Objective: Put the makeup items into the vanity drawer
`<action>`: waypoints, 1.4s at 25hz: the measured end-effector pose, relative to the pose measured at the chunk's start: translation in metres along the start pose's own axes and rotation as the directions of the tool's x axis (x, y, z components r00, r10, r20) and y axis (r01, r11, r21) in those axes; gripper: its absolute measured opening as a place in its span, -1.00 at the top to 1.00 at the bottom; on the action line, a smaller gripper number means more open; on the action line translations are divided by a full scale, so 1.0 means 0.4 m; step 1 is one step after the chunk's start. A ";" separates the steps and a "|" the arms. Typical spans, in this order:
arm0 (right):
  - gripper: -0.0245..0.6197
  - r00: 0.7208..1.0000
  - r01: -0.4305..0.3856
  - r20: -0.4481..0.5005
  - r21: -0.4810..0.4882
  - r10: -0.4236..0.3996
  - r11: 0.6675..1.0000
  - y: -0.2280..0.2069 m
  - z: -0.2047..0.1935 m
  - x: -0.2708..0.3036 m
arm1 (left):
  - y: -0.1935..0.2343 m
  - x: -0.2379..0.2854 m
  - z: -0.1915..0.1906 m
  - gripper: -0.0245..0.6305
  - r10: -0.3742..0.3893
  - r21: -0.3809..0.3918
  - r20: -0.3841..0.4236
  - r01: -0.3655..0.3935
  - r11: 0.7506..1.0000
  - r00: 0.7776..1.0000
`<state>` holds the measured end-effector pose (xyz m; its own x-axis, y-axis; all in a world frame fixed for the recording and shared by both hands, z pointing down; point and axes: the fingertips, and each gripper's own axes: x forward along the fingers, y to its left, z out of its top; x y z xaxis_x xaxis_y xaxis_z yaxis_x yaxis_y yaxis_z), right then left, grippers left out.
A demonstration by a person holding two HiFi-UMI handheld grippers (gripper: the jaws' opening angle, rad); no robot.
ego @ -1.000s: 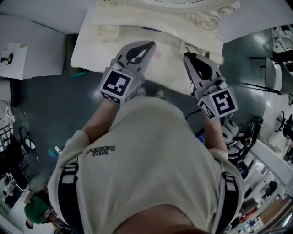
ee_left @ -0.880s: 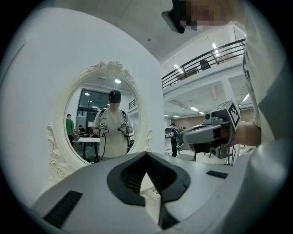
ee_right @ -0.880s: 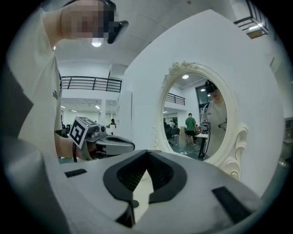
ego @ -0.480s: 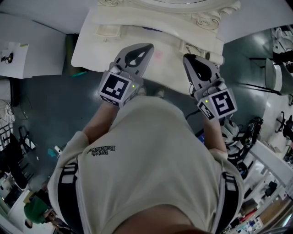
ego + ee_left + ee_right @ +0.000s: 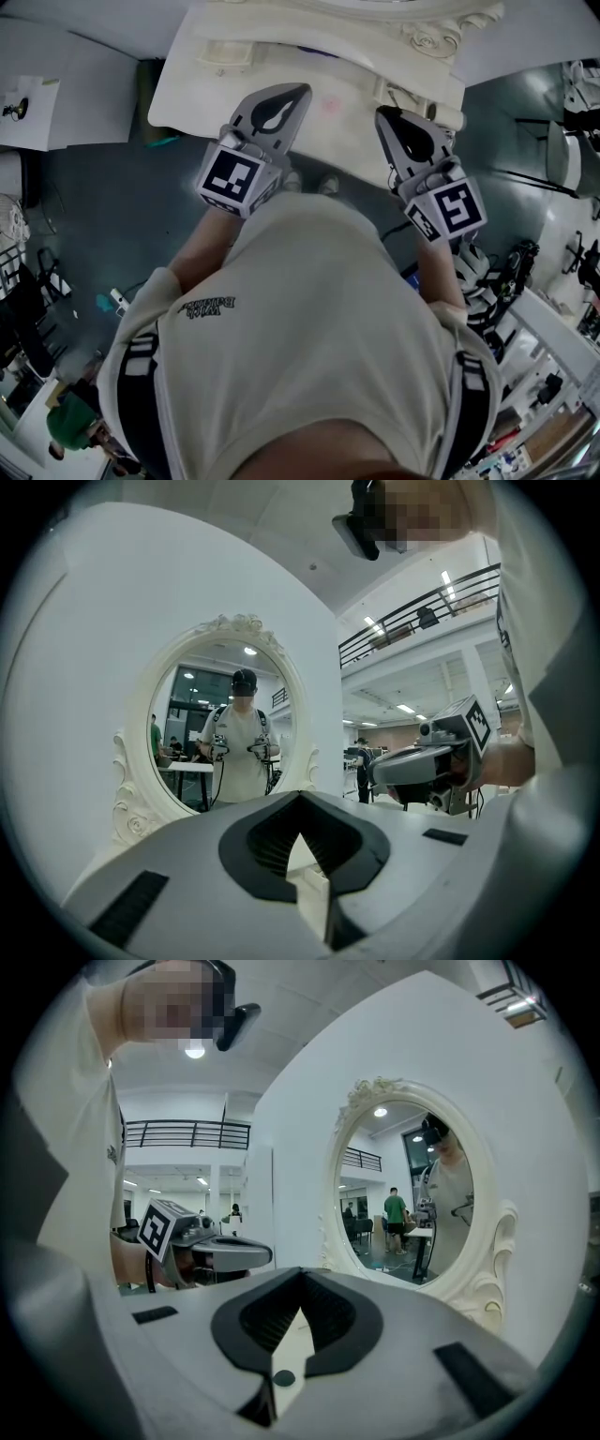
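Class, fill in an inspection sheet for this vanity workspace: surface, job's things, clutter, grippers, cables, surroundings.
surface: white vanity top, with a faint pink mark.
job's things: no makeup items seen; no drawer in view.
clutter: nothing seen.
grippers: left gripper and right gripper both shut, empty, held over the vanity's front edge.
cables: a thin dark lead below the right gripper.
surroundings: oval mirror at the back; grey floor; equipment racks at right.

Cream vanity (image 5: 187, 94), faint perhaps-pink smudge (image 5: 330, 106)
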<state>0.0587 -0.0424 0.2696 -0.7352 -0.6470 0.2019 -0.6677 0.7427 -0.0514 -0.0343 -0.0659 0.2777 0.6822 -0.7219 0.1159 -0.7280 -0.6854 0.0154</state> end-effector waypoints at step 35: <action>0.70 0.932 -0.013 -0.361 0.025 0.021 1.000 -0.112 -0.401 0.345 | 0.178 0.174 -0.395 0.88 -0.006 -0.118 -0.292 -0.030 0.993 0.956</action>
<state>0.0059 -0.1373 0.4569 -0.6576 -0.5253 0.5400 -0.6607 0.7466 -0.0782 -0.0494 -0.1498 0.4439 0.6368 -0.6585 0.4011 -0.7508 -0.6478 0.1286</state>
